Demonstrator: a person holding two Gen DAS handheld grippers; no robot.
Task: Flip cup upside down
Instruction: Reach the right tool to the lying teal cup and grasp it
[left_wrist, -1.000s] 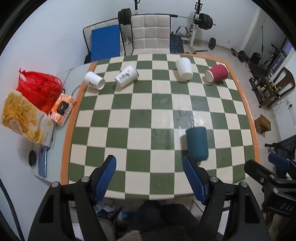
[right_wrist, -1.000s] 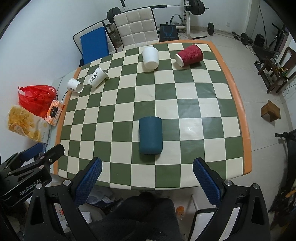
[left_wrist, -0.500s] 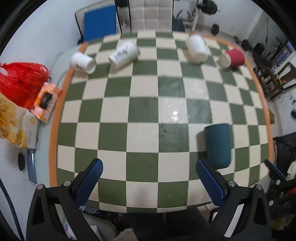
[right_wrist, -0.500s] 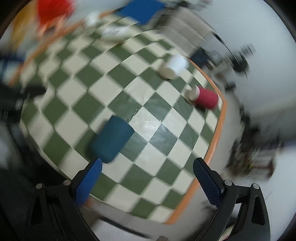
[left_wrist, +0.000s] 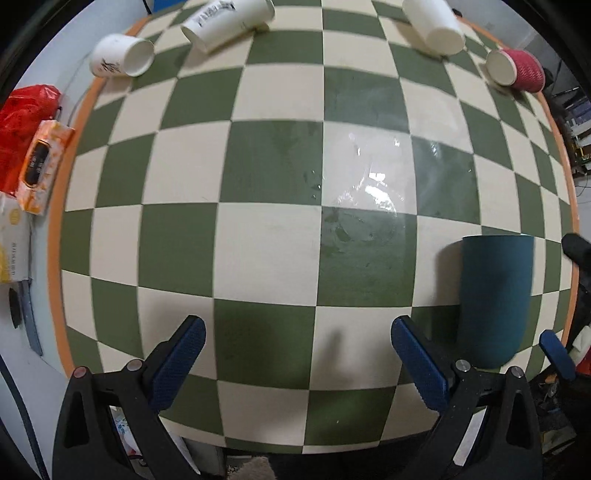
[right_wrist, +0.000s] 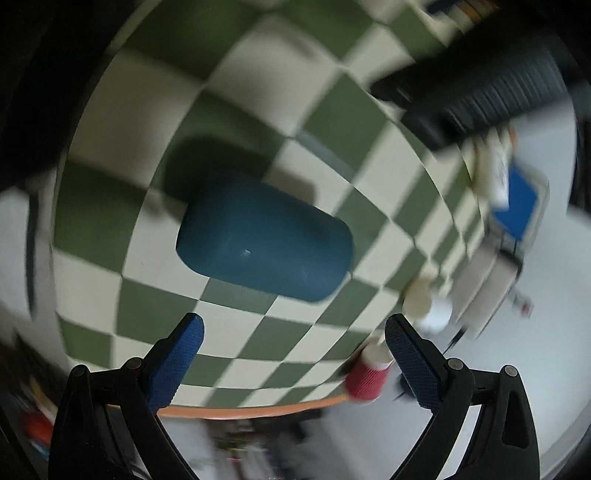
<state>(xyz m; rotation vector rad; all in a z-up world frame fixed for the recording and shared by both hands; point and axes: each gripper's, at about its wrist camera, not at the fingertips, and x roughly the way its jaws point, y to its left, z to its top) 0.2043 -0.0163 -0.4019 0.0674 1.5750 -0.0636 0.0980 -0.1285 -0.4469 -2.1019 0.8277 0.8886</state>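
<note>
Both cameras have dropped closer to the worktop since a second ago, and the right one has swung round, so its picture is now smeared with motion.

From the left wrist, the green-and-cream chequered worktop with an orange border (left_wrist: 258, 206) fills nearly the whole view. A dark teal plastic cup (left_wrist: 495, 299) lies on its side at about 4 o'clock, mouth toward the camera. Along the far edge lie four more tipped cups: a small white paper cup (left_wrist: 122, 55) at 10 o'clock, a printed white paper cup (left_wrist: 225, 22) at 11, a plain white cup (left_wrist: 432, 26) at 1, and a red ribbed cup (left_wrist: 517, 70) at 2. Off the worktop at 9 o'clock sit a red plastic bag (left_wrist: 26, 122) and an orange tissue pack (left_wrist: 40, 166). The left gripper (left_wrist: 295, 354) has its jaws spread wide, holding nothing; its right finger is just beside the teal cup's near end, contact unclear.

From the right wrist, the teal cup (right_wrist: 266, 240) lies on the chequered worktop (right_wrist: 332, 122) just above centre, ahead of the right gripper (right_wrist: 293, 354). Its jaws stand wide apart and empty, clear of the cup. The red ribbed cup (right_wrist: 367, 380) shows at 5 o'clock near the orange border, and a blurred blue panel (right_wrist: 517, 206) at 3 o'clock.
</note>
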